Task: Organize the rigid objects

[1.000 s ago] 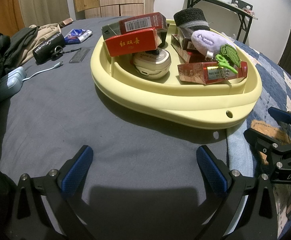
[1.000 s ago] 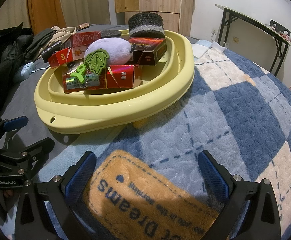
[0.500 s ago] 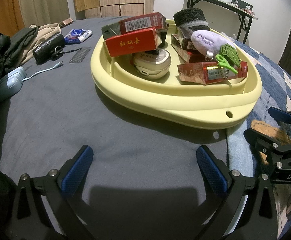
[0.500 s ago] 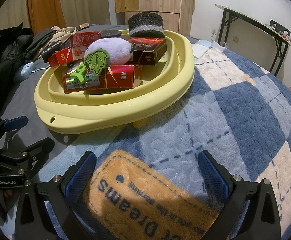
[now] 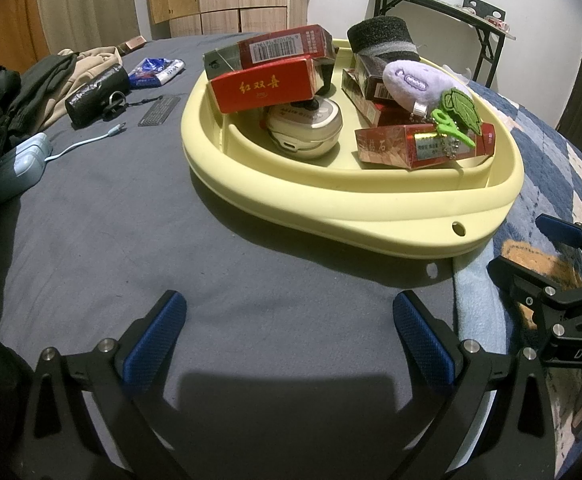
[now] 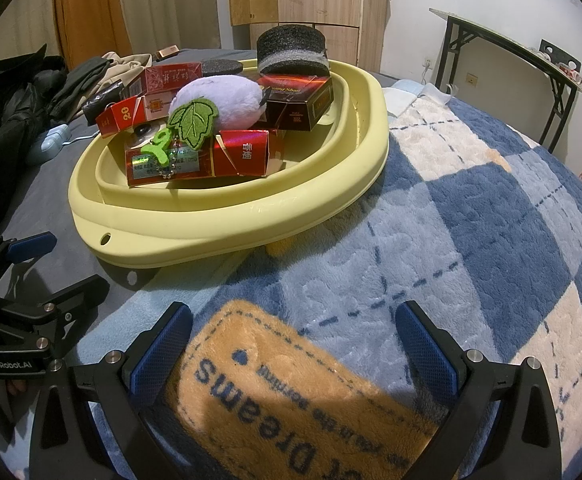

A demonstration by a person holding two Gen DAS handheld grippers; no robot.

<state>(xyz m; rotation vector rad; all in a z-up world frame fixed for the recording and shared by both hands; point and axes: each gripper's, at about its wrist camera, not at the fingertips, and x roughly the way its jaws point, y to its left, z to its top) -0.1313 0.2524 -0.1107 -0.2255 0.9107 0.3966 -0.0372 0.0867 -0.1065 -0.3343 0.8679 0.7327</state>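
Lying ahead of the left hand-held gripper (image 5: 289, 334), the yellow basin (image 5: 355, 208) is being shown lengthwise, hole-end nearest; both it and the right hand-held gripper (image 6: 293, 338) are being held spread, empty.

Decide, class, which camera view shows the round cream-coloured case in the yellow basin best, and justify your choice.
The left wrist view: the round cream case sits in plain sight in the yellow basin, under a red box. The right wrist view shows only a sliver of it, hidden behind boxes and the green leaf charm.
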